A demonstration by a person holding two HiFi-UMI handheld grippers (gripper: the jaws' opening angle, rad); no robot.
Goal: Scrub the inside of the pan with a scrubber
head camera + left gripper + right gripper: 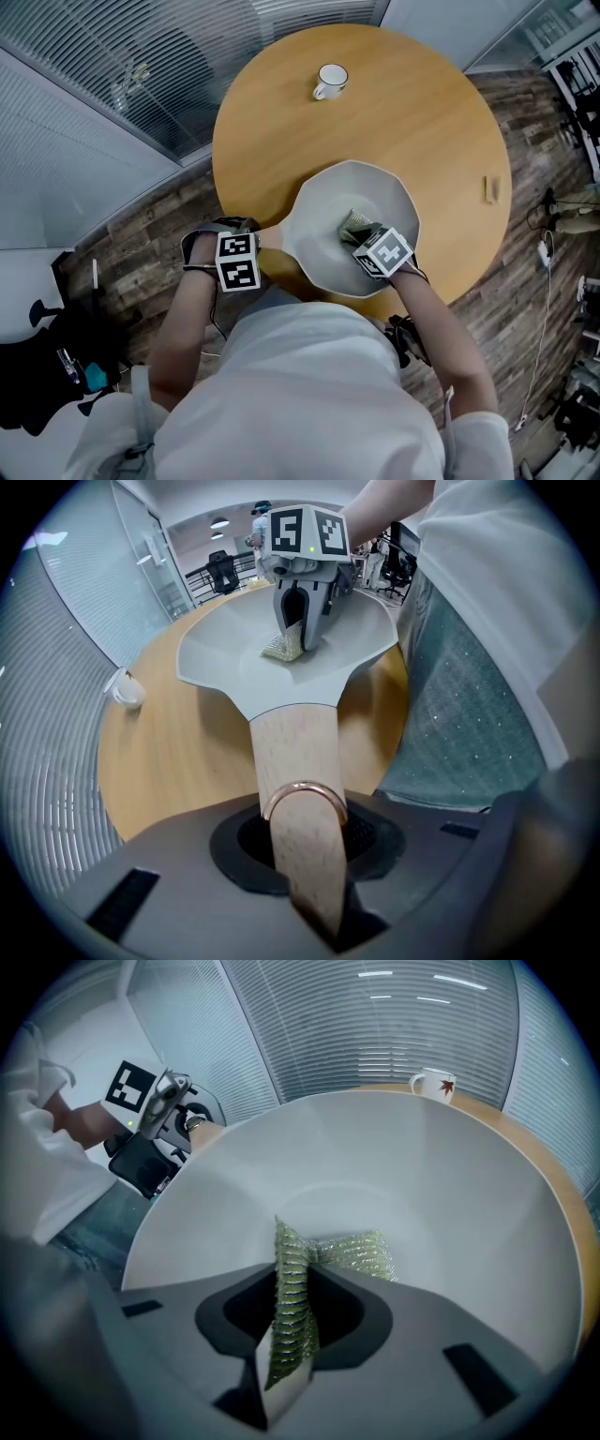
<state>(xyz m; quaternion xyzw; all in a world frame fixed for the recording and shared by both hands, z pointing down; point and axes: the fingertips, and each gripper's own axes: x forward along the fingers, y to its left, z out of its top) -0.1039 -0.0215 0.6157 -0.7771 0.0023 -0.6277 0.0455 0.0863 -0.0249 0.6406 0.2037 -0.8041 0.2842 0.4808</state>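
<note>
Left gripper point(305, 855) is clamped on the handle point(289, 742) of the pan point(375, 192). Right gripper point(286, 1354) is closed on the scrubber point(356, 1252), set near the pan's centre. The handle should be held firm, and overlapping strokes carried to the pan's walls.

**Q:** Report the pan's position.
**A:** I see the pale pan point(375, 192) on the round wooden surface point(441, 122), near the edge closest to me. Its wooden handle point(274, 238) points left.
**Q:** Left tongs?
**A:** My left tongs point(255, 242) sit at the handle's outer end. The marker cube covers the jaws from here.
**Q:** Right tongs?
**A:** My right tongs point(362, 235) point down inside the pan. The green scrubber point(353, 225) shows at their tip, against the pan's floor.
**Q:** Other items?
**A:** A white mug point(330, 81) stands near the far edge, well apart from the pan. A small tan item point(490, 188) lies near the right edge; I cannot identify it.
</note>
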